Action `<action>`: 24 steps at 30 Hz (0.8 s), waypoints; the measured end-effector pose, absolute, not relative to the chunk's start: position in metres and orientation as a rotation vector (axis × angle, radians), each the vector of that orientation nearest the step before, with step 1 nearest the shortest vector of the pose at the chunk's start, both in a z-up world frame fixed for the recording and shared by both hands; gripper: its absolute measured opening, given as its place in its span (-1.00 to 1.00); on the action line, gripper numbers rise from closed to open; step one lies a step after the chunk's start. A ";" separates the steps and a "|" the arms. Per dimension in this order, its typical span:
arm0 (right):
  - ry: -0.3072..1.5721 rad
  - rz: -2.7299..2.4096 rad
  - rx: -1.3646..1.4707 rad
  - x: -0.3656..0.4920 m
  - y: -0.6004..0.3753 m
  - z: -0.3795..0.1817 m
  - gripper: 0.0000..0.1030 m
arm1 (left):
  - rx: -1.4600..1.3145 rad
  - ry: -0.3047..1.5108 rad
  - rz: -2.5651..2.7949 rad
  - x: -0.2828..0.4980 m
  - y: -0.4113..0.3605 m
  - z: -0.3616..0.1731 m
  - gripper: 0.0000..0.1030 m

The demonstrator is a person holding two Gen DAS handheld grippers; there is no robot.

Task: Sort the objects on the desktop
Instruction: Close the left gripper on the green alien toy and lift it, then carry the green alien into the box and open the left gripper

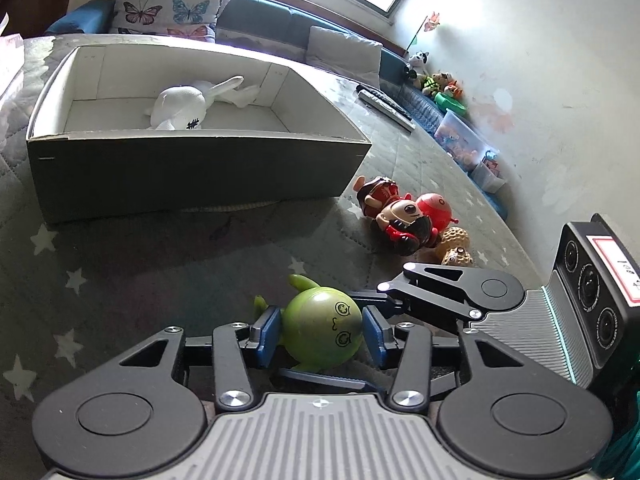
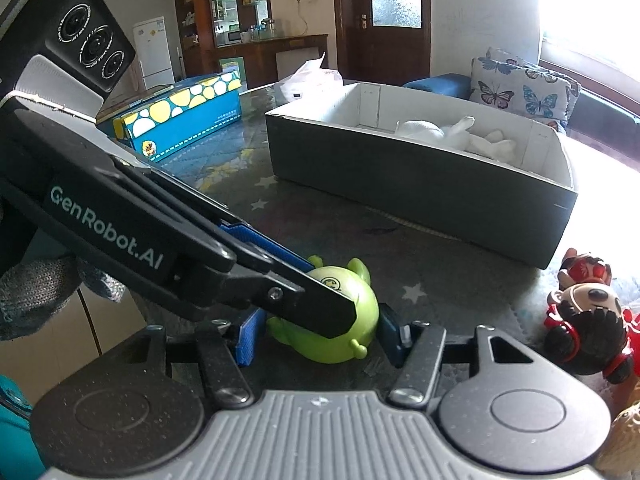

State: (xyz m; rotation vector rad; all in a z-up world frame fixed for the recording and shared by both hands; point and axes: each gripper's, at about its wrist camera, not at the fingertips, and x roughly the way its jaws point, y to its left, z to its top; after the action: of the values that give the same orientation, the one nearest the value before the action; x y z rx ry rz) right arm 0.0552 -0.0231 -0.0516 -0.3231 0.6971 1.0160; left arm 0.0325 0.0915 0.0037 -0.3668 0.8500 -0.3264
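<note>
Two handheld grippers crowd one small green round-bodied plastic toy (image 1: 322, 330) on a star-patterned grey quilted mat (image 1: 120, 264).

The left gripper (image 1: 322, 332) brackets the toy's head, blue pads (image 1: 269, 330) at its sides, jaws apart or barely touching. The right gripper (image 2: 318, 336) straddles the same toy, jaws apart with gaps showing. The toy lies on the mat, well short of the open grey cardboard box (image 1: 192, 172) holding a white plush rabbit (image 1: 188, 106). Risk, as I judge it: the smooth toy may roll or squirt sideways if either gripper closes off-centre, or the two grippers may collide, nudging the red-and-black toy figures (image 1: 404, 218) nearby.
</note>
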 end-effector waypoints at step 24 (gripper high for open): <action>0.694 0.978 -0.317 0.062 -0.030 -0.045 -0.04 | -0.384 0.863 -0.325 0.037 0.090 0.003 -0.08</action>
State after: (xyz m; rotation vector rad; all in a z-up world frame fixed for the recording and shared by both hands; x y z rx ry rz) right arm 0.0621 -0.0305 -0.0451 -0.3168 0.6935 0.9780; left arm 0.0365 0.0899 0.0034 -0.3841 0.8631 -0.3246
